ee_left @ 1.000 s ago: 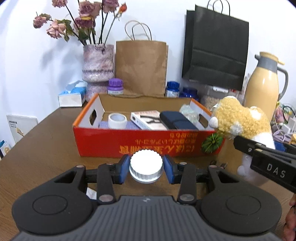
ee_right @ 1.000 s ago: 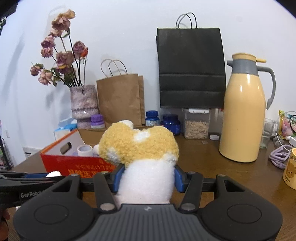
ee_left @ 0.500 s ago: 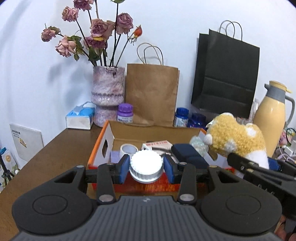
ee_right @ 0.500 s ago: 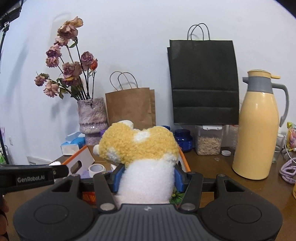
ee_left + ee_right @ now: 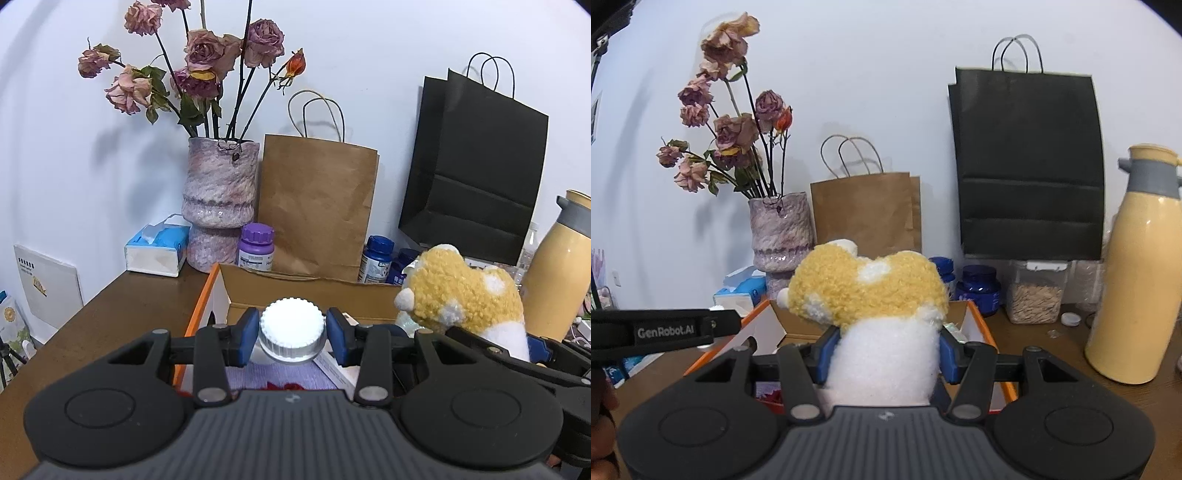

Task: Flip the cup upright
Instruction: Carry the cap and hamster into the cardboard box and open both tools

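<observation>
Left claw [image 5: 291,336]: clenched on a white ribbed cap [image 5: 291,329], its blue pads pressing either side.
White ribbed cap: round, with fine ridges round the rim and a flat white face toward the camera; a clear glossy body shows just under it. Whether this is the cup cannot be told.
Where it is: held up in the air over the near left part of the cardboard box [image 5: 314,291], not resting on anything.
Right claw [image 5: 884,356]: clenched on the plush toy [image 5: 871,291], gripping its white lower part.
Plush toy: curly yellow top with white patches, smooth white below; it hangs over the box's right half.
Cardboard box: orange outside, open-topped, on the brown desk [image 5: 122,306]; inside show a purple cloth [image 5: 280,376] and a white carton edge [image 5: 338,369].
Behind the box: a mottled pink vase [image 5: 221,201] of dried roses, a tissue box [image 5: 157,251], a purple-capped bottle [image 5: 256,247], a brown paper bag [image 5: 316,206] and a black paper bag [image 5: 472,173], blue jars [image 5: 979,290].
Right side: a yellow thermos [image 5: 1141,273] stands on the desk, near a clear container of grain [image 5: 1036,291].
</observation>
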Demonstrator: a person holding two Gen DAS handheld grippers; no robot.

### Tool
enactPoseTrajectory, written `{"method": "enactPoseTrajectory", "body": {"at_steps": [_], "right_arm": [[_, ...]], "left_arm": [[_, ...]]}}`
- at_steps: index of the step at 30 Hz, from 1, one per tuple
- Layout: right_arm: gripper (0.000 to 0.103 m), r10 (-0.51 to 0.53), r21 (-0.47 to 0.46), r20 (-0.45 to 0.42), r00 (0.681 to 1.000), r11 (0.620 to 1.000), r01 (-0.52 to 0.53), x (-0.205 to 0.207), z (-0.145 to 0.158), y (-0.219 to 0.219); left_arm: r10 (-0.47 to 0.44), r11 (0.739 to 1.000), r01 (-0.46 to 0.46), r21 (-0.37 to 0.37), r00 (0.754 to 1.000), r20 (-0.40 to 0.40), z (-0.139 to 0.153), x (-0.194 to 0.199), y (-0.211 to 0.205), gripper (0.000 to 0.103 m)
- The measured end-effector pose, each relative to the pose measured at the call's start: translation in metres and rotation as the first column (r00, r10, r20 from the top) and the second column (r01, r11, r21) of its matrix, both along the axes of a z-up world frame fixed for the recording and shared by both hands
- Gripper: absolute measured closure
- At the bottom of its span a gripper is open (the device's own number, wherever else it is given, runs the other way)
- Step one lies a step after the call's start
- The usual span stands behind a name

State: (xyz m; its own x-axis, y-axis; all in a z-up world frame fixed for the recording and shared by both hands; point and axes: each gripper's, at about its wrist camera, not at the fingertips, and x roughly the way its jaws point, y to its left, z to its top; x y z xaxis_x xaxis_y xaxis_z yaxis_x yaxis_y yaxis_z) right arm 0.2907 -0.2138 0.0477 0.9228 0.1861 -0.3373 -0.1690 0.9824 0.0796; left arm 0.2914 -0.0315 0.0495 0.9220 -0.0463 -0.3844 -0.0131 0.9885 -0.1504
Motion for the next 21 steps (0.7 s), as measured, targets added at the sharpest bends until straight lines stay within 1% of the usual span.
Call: {"method": "enactPoseTrajectory", "body": {"at_steps": [10,17,21], "right_arm": [[0.050,0.002,-0.028,-0.033,0.999,1.000,-0.003,0.039,-0.001,0.002],[0.050,-0.004,-0.083,-0.058,0.998,0.997,-0.001,0.064,-0.001,0.007],[0.050,0.009,-0.105,-0.076,0.997,0.994,-0.017,0.079,-0.006,0.009]], "left_arm": [[-0.011,1.000,0.011,0.015,1.000,-0.008,-0.002,0.034,0.002,0.062],[-0.001,1.000,0.001,0.027,1.000,-0.025,-0.007,0.057,0.010,0.062],[0.000,0.999,0.001,0.043,0.999,-0.037,-0.012,0.068,0.012,0.062]]}}
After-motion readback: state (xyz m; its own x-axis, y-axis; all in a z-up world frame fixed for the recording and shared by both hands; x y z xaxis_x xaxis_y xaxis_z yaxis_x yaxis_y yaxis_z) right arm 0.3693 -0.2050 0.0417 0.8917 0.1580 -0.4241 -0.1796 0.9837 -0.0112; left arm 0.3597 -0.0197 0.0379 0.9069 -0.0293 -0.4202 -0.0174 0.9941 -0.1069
